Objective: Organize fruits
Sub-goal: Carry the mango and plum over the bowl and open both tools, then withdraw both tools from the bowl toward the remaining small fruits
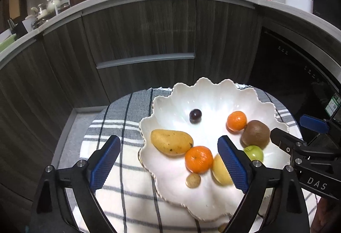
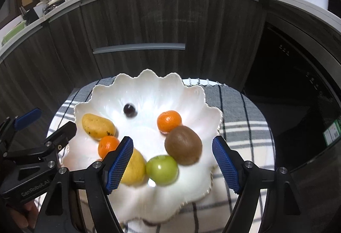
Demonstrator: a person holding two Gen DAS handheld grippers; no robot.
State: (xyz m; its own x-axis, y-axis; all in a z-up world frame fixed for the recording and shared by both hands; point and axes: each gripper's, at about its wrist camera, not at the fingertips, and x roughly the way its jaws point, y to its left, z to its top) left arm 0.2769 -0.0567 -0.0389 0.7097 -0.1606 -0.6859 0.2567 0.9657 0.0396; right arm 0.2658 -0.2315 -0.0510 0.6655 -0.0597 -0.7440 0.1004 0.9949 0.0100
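Fruits: mango (image 1: 171,141), two oranges (image 1: 198,159), kiwi (image 1: 255,133), green apple (image 2: 162,170), dark grape (image 1: 195,115) all lie in the white scalloped bowl (image 1: 213,92).
Bowl: sits on striped cloth (image 1: 110,126).
Left gripper (image 1: 169,163): wide, empty.
Right gripper (image 2: 171,165): wide, holding nothing.

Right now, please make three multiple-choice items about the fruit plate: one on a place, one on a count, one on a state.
1. The kiwi touches which fruit?
A. the mango
B. an orange
C. the dark grape

2. How many oranges lie on the white plate?
A. one
B. two
C. three

3. The right hand-held gripper is:
A. open, holding nothing
B. shut on the kiwi
C. shut on the plate rim

Answers: 1 B, the far orange leans against the kiwi. 2 B, a second orange lies beside the mango. 3 A, its blue pads stand apart with no fruit pressed between them.
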